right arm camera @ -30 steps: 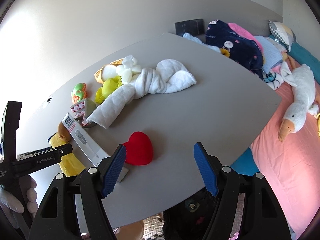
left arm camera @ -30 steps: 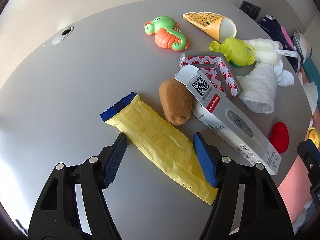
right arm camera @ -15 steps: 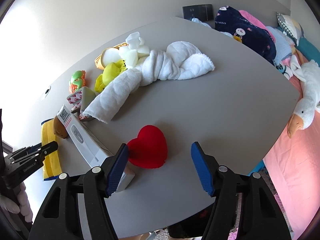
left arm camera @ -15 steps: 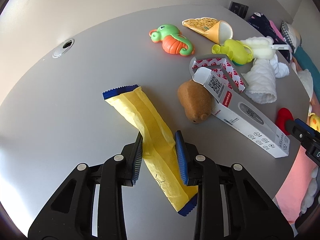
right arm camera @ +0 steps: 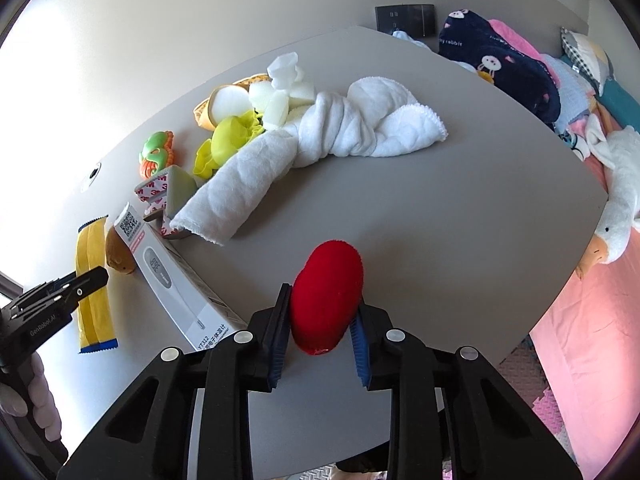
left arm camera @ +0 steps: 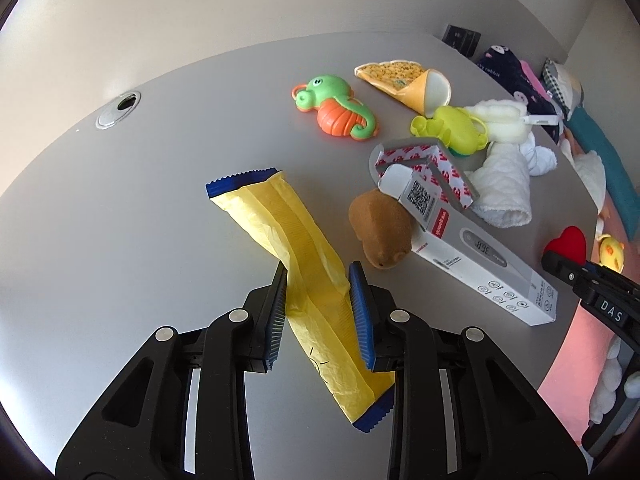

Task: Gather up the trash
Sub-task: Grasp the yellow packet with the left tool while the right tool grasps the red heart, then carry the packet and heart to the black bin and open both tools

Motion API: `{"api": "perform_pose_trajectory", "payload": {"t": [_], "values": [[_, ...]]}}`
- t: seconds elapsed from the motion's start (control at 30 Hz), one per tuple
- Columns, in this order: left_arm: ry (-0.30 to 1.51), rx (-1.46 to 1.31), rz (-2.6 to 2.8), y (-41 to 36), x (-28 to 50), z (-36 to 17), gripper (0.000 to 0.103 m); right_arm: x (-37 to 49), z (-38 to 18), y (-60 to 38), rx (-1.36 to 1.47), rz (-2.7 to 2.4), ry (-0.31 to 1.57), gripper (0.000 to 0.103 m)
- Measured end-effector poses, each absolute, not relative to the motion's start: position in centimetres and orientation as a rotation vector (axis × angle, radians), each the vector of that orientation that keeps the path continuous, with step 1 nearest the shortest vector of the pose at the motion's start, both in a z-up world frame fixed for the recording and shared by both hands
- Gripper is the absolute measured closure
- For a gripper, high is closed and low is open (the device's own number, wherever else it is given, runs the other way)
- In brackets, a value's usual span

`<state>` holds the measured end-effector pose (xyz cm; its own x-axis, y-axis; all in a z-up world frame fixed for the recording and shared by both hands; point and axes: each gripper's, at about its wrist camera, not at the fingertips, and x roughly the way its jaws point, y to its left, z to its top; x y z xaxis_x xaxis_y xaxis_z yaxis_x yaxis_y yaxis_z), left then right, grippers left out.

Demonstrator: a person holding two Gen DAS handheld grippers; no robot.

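Note:
A long yellow wrapper point(left arm camera: 276, 216) with blue ends lies on the grey table point(left arm camera: 140, 208). My left gripper point(left arm camera: 318, 270) is shut on its middle, and the wrapper creases between the pads. In the right wrist view the same wrapper point(right arm camera: 90, 248) shows at the far left. A red plush heart point(right arm camera: 332, 272) stands between the jaws of my right gripper point(right arm camera: 322, 300). Those jaws are closing and both pads press on the heart's sides. The heart point(left arm camera: 568, 242) also shows at the right edge of the left wrist view.
A white thermometer box point(left arm camera: 480, 264), a brown plush point(left arm camera: 380, 232) and red-printed tape backing point(left arm camera: 420, 156) lie beside the wrapper. Behind are a seahorse toy point(left arm camera: 340, 108), a yellow-green toy point(left arm camera: 456, 130) and a twisted white towel point(right arm camera: 320, 136). A bed with a goose plush point(right arm camera: 616, 208) borders the table's right edge.
The left jaws closed on the yellow wrapper and drew back with it a little. The right jaws came in around the red heart and now squeeze it, so it looks narrower.

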<state>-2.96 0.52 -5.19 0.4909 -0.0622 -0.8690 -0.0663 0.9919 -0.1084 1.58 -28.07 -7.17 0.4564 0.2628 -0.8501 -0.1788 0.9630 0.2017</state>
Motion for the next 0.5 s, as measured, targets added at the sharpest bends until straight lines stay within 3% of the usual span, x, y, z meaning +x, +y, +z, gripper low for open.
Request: {"api": "perform_pose_trajectory", "payload": {"t": [0.5], "values": [[0.989, -0.087, -0.155, -3.8, -1.4, -1.3, 0.073, -0.8, -4.7, -30.9, 0.162, 0.207, 1.022, 0.074]]}}
